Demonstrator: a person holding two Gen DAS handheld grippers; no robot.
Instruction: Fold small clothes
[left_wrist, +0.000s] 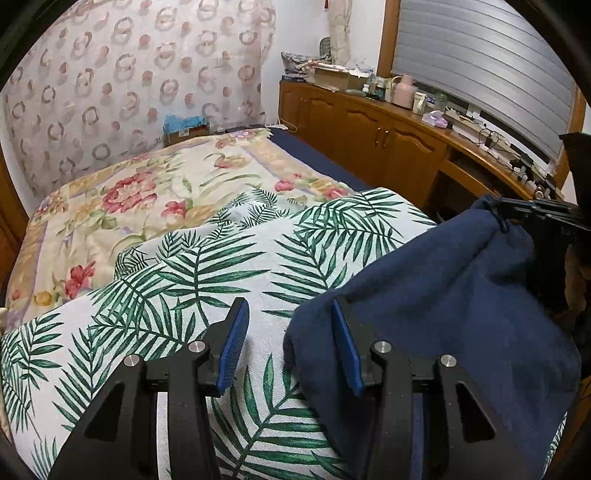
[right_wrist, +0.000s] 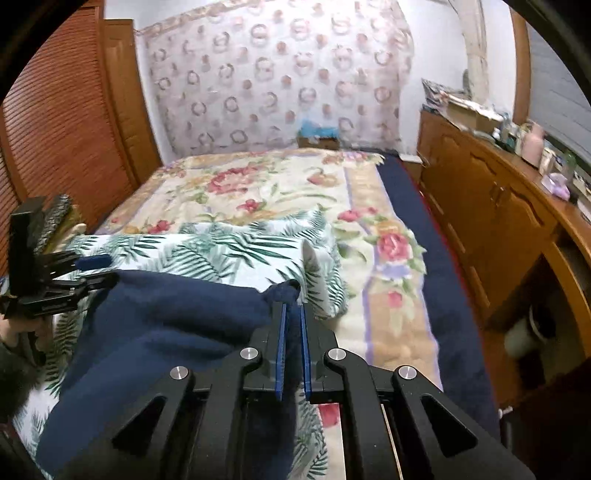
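Note:
A small navy blue garment (left_wrist: 443, 295) lies on a palm-leaf cloth (left_wrist: 221, 266) spread on the bed. My left gripper (left_wrist: 288, 314) is open, its right finger resting at the garment's left edge, nothing between the pads. My right gripper (right_wrist: 292, 314) is shut on a corner of the navy garment (right_wrist: 166, 314) and lifts it a little. The right gripper also shows in the left wrist view (left_wrist: 517, 212), pinching the garment's far right corner. The left gripper shows in the right wrist view (right_wrist: 92, 271), open at the garment's left edge.
A floral bedspread (left_wrist: 147, 192) covers the bed beyond the leaf cloth. A wooden cabinet (left_wrist: 369, 129) with clutter on top runs along the right side. A slatted wooden door (right_wrist: 55, 129) stands on the left. A patterned curtain (left_wrist: 129, 74) hangs behind the bed.

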